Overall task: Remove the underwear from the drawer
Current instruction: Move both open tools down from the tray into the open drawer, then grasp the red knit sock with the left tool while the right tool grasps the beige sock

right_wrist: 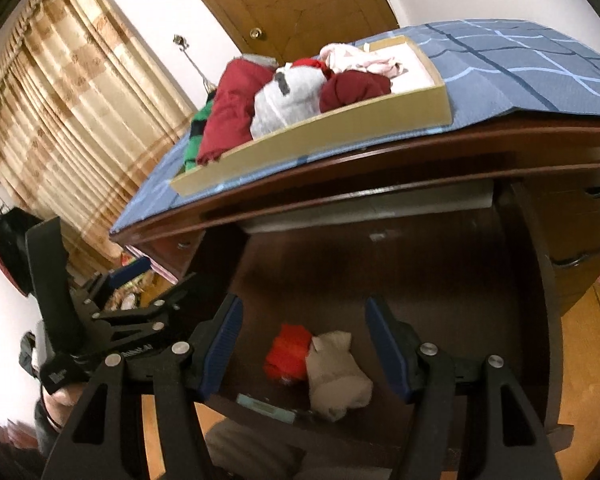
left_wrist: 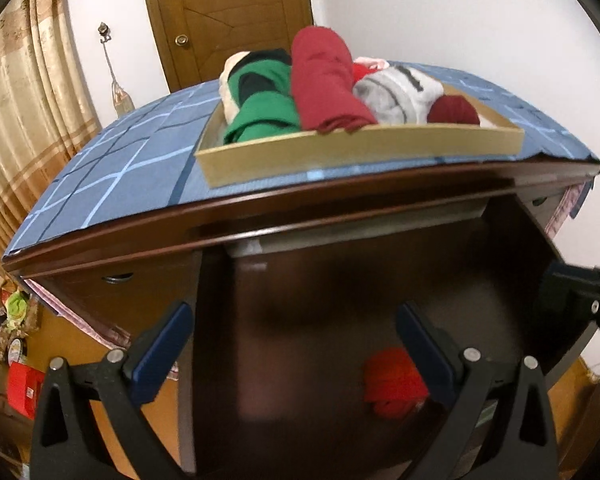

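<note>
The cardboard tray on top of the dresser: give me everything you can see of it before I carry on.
The cardboard tray is a shallow, open, tan box with low walls and a pale inner floor. It lies flat on the blue checked cloth that covers the dresser top, above the open drawer. It is crowded with rolled and folded clothes: a green and black piece at one end, then dark red, grey, a small maroon roll, and pale pink behind. The far end of its floor is bare. No gripper touches it.

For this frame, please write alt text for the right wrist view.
The open right gripper points down into an open dark wooden drawer holding a red garment and a whitish one. Above, a cardboard tray of rolled clothes sits on a blue checked cloth.
</note>
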A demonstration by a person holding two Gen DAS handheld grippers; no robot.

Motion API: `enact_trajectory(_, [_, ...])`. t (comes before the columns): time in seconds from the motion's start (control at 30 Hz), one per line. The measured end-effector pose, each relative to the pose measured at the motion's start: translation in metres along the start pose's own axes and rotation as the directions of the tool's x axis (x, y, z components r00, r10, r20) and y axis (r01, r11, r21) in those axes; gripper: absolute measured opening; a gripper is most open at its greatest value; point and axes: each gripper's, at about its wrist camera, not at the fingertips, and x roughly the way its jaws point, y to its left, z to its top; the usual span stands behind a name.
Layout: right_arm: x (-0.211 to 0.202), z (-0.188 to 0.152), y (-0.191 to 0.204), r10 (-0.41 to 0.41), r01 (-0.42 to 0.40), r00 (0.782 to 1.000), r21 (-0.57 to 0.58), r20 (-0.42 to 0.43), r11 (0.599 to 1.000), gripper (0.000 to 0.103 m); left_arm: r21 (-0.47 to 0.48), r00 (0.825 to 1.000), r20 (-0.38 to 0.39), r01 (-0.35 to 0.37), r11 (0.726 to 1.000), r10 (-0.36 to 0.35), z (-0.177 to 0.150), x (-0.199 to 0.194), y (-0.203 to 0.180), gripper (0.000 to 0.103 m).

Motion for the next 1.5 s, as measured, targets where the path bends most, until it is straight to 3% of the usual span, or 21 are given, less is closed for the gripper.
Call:
enact_trajectory(0.27, [0.021, -0.013, -0.009, -0.039, 0.036, 0.991, -0.024, -0.127, 0.999, 0.066, 0.014, 0.997, -0.079, -0.004, 1.0, 0.005, -0.019, 0.013, 0.013, 0.103])
enact_trajectory(0.5, [0.055, -0.017, -0.009, -0.06, 0.037, 0.958, -0.085, -0.282, 0.996, 0.066, 0.034, 0.992, -0.128, 0.027, 0.999, -0.023, -0.026, 0.021, 0.012, 0.103])
enact_trajectory(0.7, [0.09, -0.017, -0.007, -0.057, -0.009, 0.895, -0.146, -0.443, 0.989, 0.066, 0.041, 0.99, -0.137, 0.036, 0.998, -0.031, -0.024, 0.02, 0.014, 0.103])
enact_trajectory(0.9, [0.115, -0.019, -0.002, -0.079, -0.032, 0.841, -0.194, -0.536, 0.98, 0.064, 0.042, 0.989, -0.14, 0.044, 0.998, -0.038, -0.022, 0.02, 0.017, 0.103])
enact_trajectory(0.93, [0.12, -0.019, -0.002, -0.078, -0.037, 0.831, -0.195, -0.551, 0.98, 0.063, 0.04, 0.989, -0.14, 0.045, 0.998, -0.039, -0.021, 0.02, 0.017, 0.103])
enact_trajectory(1.0, [0.128, -0.02, -0.003, -0.083, -0.04, 0.812, -0.197, -0.578, 0.98, 0.051, 0.038, 0.989, -0.143, 0.052, 0.998, -0.046, -0.021, 0.021, 0.019, 0.103])
enact_trajectory(1.13, [0.143, -0.024, -0.011, -0.064, -0.044, 0.767, -0.152, -0.639, 0.987, 0.049, 0.038, 0.988, -0.149, 0.055, 0.998, -0.049, -0.021, 0.023, 0.02, 0.103])
enact_trajectory(1.27, [0.144, -0.025, -0.014, -0.047, -0.047, 0.753, -0.125, -0.656, 0.991, 0.049, 0.037, 0.987, -0.154, 0.061, 0.997, -0.055, -0.019, 0.023, 0.02, 0.103])
enact_trajectory(1.37, [0.144, -0.025, -0.031, -0.012, -0.017, 0.741, -0.036, -0.671, 0.999, 0.048, 0.04, 0.986, -0.157, 0.067, 0.997, -0.06, -0.018, 0.023, 0.02, 0.103])
enact_trajectory(1.43, [0.141, -0.023, -0.044, 0.017, -0.001, 0.752, 0.025, -0.659, 1.0, 0.047, 0.044, 0.985, -0.161, 0.07, 0.997, -0.062, -0.018, 0.024, 0.019, 0.103])
enact_trajectory(1.5, [0.133, -0.02, -0.049, -0.026, 0.039, 0.778, 0.008, -0.628, 0.999, 0.047, 0.05, 0.983, -0.171, 0.076, 0.996, -0.066, -0.017, 0.025, 0.016, 0.103])
